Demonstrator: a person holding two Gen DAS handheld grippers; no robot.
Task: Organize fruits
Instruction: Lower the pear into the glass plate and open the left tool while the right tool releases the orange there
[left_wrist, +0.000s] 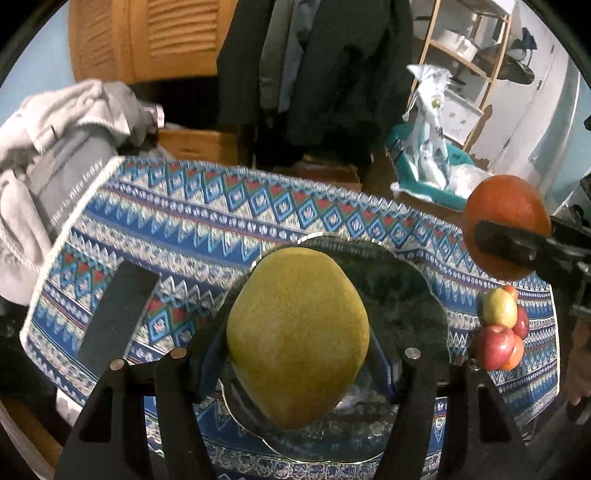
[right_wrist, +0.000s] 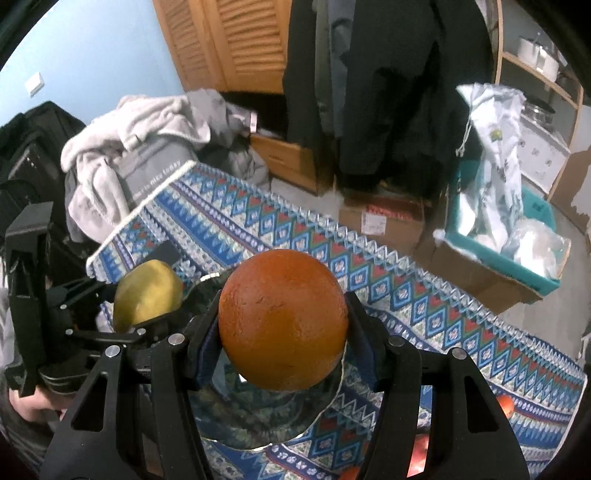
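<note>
Patterned cloth covered the tabletop (left_wrist: 229, 210), where a dark glass plate (left_wrist: 399, 280) lay beneath both grippers. The left gripper (left_wrist: 295, 354) pinched a yellow-green pear-like fruit (left_wrist: 297, 332) and the right gripper (right_wrist: 282, 332) an orange (right_wrist: 282, 317), both above the plate; each should be set down gently before the fingers spread. Small fruits (left_wrist: 500, 328) at the cloth's right edge were partly cut off.

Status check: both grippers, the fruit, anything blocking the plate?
Left gripper shut on yellow-green mango. Right gripper shut on orange. Both above dark glass plate. Plate bare; apples off to its side.
</note>
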